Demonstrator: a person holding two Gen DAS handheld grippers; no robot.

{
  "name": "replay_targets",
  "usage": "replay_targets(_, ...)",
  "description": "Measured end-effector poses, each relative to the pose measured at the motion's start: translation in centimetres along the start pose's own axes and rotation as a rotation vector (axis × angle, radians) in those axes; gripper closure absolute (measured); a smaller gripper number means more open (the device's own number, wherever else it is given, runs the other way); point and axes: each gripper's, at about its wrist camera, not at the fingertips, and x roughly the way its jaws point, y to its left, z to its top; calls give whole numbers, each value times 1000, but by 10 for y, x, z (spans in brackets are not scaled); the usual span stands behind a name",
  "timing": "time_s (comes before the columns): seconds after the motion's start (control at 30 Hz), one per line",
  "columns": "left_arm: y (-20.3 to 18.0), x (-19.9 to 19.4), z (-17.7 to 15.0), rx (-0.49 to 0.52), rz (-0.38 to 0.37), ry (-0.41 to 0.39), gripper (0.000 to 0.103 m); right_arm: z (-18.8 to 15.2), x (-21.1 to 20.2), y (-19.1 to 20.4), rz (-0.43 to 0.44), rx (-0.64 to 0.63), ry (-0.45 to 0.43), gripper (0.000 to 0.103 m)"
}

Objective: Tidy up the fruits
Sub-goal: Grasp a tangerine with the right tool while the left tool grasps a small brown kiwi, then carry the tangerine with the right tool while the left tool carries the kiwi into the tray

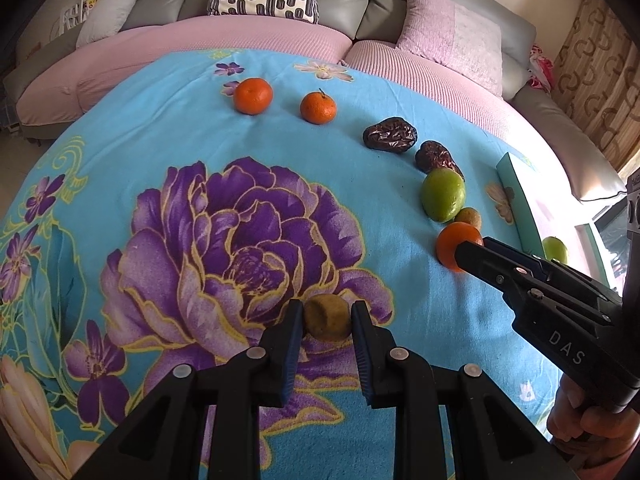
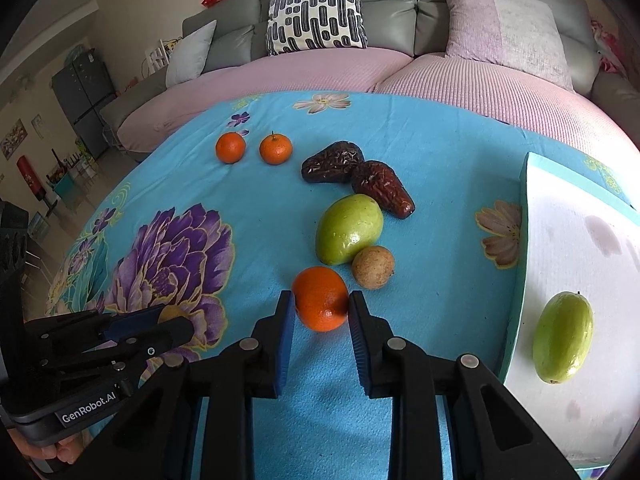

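Nearest, each gripper straddles a fruit on the blue floral cloth (image 1: 168, 120). The left gripper (image 1: 327, 320) has its jaws on either side of a small brown fruit (image 1: 327, 317); the pads look to be touching it or nearly so, and I cannot tell whether they are clenched. The right gripper (image 2: 322, 306) brackets an orange (image 2: 321, 298) the same way, the right pad touching and the left close alongside, so again a firm grip cannot be confirmed. Both fruits appear to rest on the cloth, which suggests two picks just being set up, one per hand.

Just beyond the orange sit a second brown fruit (image 2: 373, 267) and a green fruit (image 2: 348, 229), touching each other. Behind them lie two dark wrinkled dates (image 2: 360, 176), overlapping at one end. Farther still, two small oranges (image 2: 253, 148) stand side by side and apart from the rest, likely an already sorted pair.

To the right is a white tray (image 2: 560, 248) with a teal rim, holding another green fruit (image 2: 563, 338). It probably serves as the place for sorted fruit, though the task does not say.

Much is cut off. The tray's far and near edges run out of view, so its full contents are unknown. The left gripper hides most of its fruit in the right wrist view. Only part of a hand (image 1: 588, 416) shows.
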Motion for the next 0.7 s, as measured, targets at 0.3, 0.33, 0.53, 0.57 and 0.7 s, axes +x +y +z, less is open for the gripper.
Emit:
replay_targets(0.3,-2,-19,8,5,-3,-75,77,6,-30,-11,-24,31,-84,75)
replay_targets(0.33,-4,-21,9,11,-1,-80,77,7,-34,-13,-30,37,-94,75)
replay_targets(0.53,-26,-25,25,62,8,-95,77,9,-46,-30,-82,75,-118,75)
replay_targets(0.57,-31,-25,29,71,8,-98,77,9,-50,-35,-87,88,-124,75)
replay_targets(0.7,-51,-30,47,112,11,-127,77,10,-63,-52,-130,130,-156,75)
